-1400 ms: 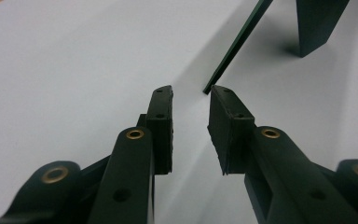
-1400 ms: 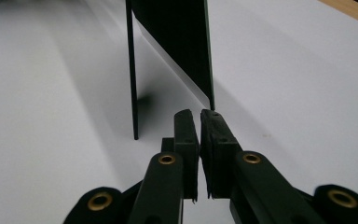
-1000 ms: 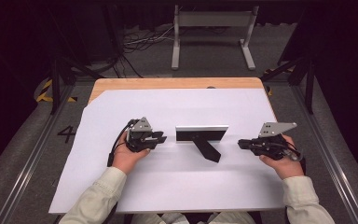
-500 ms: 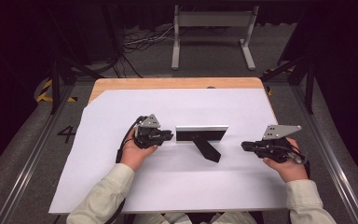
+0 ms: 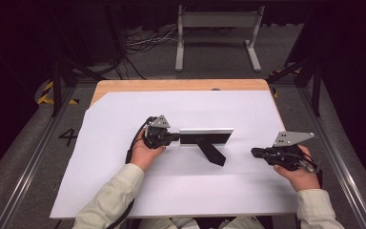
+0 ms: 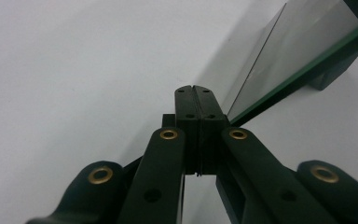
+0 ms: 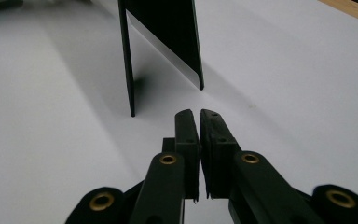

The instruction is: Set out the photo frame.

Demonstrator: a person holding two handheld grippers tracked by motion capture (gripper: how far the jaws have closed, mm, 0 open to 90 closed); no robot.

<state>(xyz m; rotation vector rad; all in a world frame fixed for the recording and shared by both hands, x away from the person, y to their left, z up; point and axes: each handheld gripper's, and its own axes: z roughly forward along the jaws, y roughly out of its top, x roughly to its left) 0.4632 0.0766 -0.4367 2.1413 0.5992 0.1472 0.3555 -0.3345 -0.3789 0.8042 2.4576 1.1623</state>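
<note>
Frame, black-backed with a glass front and a rear prop leg, is standing upright mid-table on the white sheet. We are seeing the left gripper, jaws pressed together, touching its left end; the right gripper, jaws nearly together and gripping nothing, is hovering well apart on the right

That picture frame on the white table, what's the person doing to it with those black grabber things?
A person holds a gripper in each hand. The picture frame stands upright on its back stand on the white table cover. The left gripper is at the frame's left end with its fingers closed together; the left gripper view shows the frame's glass edge just beside them. The right gripper waits apart from the frame on the right, its fingers nearly closed and holding nothing.
</note>
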